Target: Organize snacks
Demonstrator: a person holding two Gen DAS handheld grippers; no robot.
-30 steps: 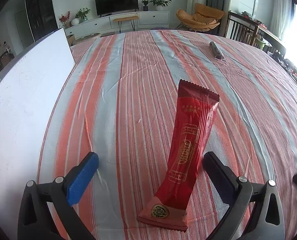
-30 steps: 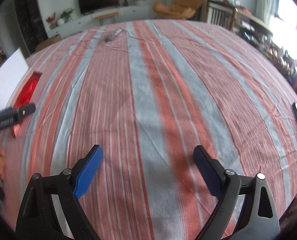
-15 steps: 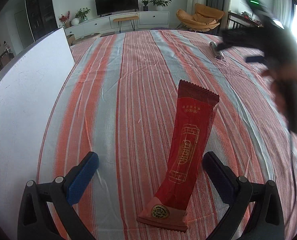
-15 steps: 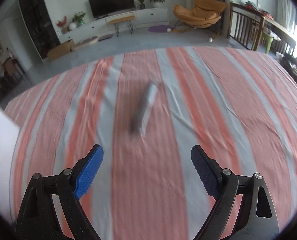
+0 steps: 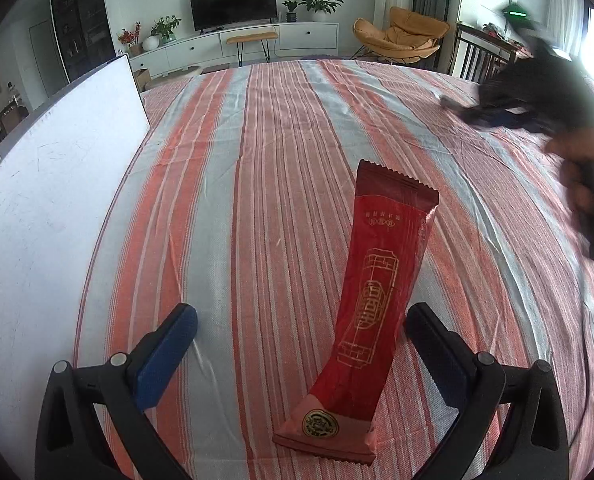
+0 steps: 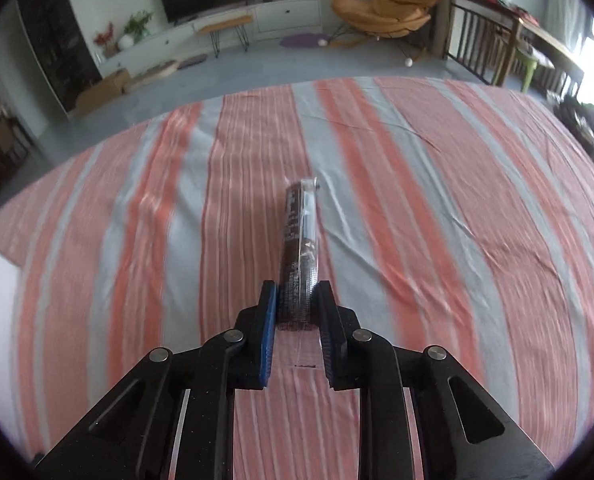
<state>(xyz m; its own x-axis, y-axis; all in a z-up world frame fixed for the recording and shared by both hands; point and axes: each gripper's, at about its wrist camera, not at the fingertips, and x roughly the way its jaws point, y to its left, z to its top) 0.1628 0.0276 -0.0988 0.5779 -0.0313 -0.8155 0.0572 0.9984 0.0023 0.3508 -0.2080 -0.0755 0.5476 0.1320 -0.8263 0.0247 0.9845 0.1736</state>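
Right gripper (image 6: 297, 300), black-framed with blue pads: jaws just closed, now clamped on the near end of a slim dark plastic-wrapped snack stick (image 6: 300, 240), which runs away toward 12 o'clock over the red-and-grey striped tablecloth (image 6: 437, 220). Left gripper (image 5: 303, 342): jaws spread wide, gripping nothing, hovering over a long glossy red snack packet with gold print (image 5: 371, 308) lying flat on the cloth between the fingers, nearer the right one, far end tilted toward 1 o'clock. Flat white board (image 5: 53, 200) at 9 o'clock. In the left wrist view, blurred at 2 o'clock: right gripper with the hand (image 5: 577, 160) holding it.
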